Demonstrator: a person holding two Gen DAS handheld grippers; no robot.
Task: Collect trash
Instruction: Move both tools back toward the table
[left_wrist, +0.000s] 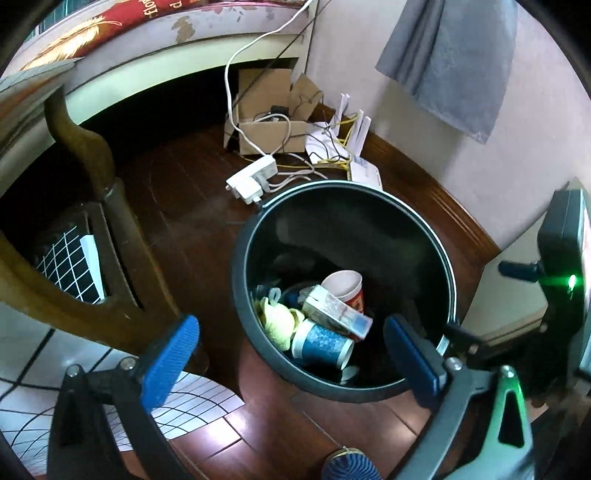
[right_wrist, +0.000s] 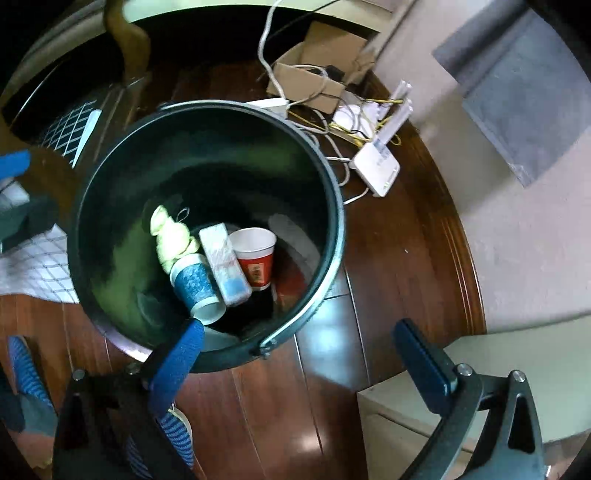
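Both grippers are hanging over the trash bin, pointing down into it. The left gripper (left_wrist: 291, 358) has its blue pads spread wide with nothing between them, and the right gripper (right_wrist: 299, 354) is the same, wide apart and empty.

Right below them is the round black trash bin (left_wrist: 243, 258) sitting on the dark wooden floor (left_wrist: 177, 184). The trash is already at the bottom of it: a blue paper cup (left_wrist: 321, 345) lying on its side, a white and blue carton (left_wrist: 338, 312) lying across it, a red and white paper cup (left_wrist: 345, 286) on its side beside the carton, and a crumpled yellowish wrapper or bag (left_wrist: 277, 321) just left of the blue cup. Hard to say exactly what that last one is.

To the left of the bin there's a wooden chair leg (left_wrist: 92, 158) and some white grid-patterned sheet (left_wrist: 195, 402) on the floor.

Past the bin, a white power strip (left_wrist: 253, 177) lies just beside the rim, then a tangle of cables, a white router (right_wrist: 376, 170) with antennas, and an open cardboard box (left_wrist: 266, 122) by the wall. A grey cloth (left_wrist: 450, 62) hangs on the wall further back.
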